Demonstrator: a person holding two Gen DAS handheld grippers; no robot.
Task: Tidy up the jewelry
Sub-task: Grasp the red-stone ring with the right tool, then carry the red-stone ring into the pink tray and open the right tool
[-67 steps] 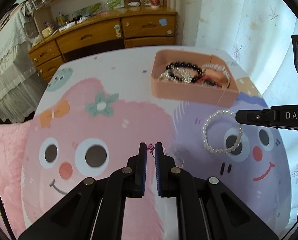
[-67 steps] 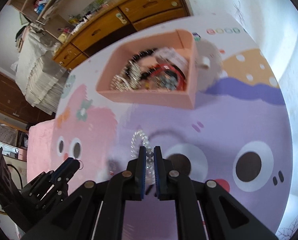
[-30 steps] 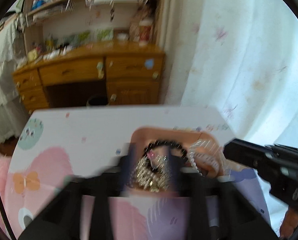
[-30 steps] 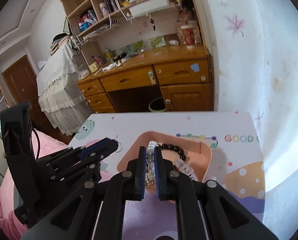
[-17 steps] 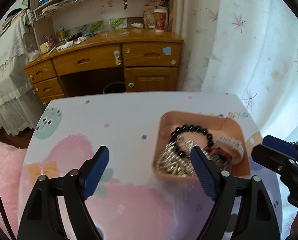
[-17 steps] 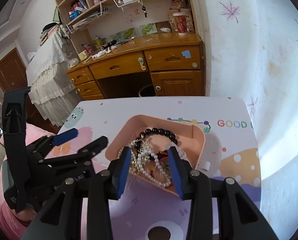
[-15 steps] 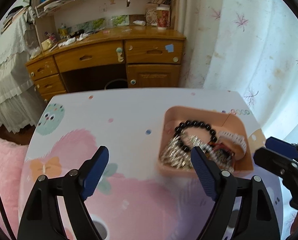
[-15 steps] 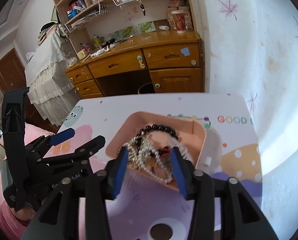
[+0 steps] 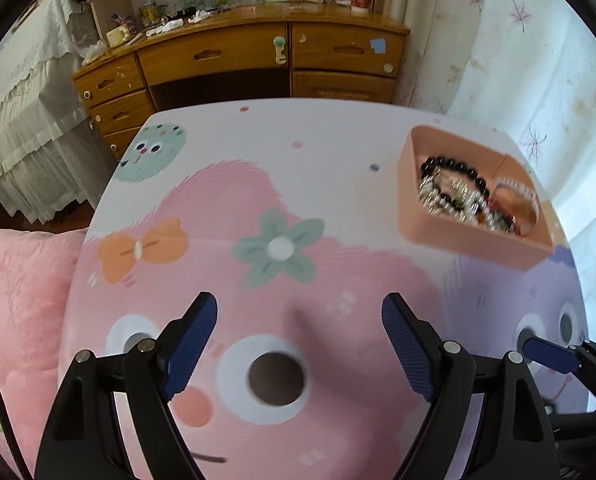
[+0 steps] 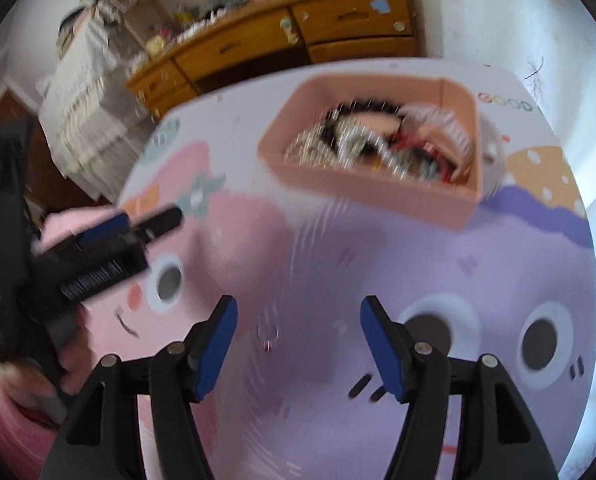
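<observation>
A pink tray (image 9: pixel 449 236) stands at the far right of the cartoon-printed table (image 9: pixel 258 184) and holds a black bead bracelet (image 9: pixel 453 168), silvery chains and other jewelry. The tray also shows in the right wrist view (image 10: pixel 377 192), blurred. My left gripper (image 9: pixel 298 340) is open and empty above the pink cartoon face. My right gripper (image 10: pixel 298 336) is open and empty over the purple face. A small ring-like piece (image 10: pixel 268 334) lies on the table between the right fingers. The left gripper shows at the left of the right wrist view (image 10: pixel 138 224).
A wooden desk with drawers (image 9: pixel 258 60) stands behind the table. A pink cushion (image 9: pixel 14 300) lies at the table's left side. A white curtain (image 9: pixel 537 60) hangs at the right. A white lace-covered bed (image 9: pixel 26 112) is at the far left.
Both grippers opened and dropped their jewelry into the tray, then pulled back and down toward the near part of the table. The pearl bracelet now lies in the tray.
</observation>
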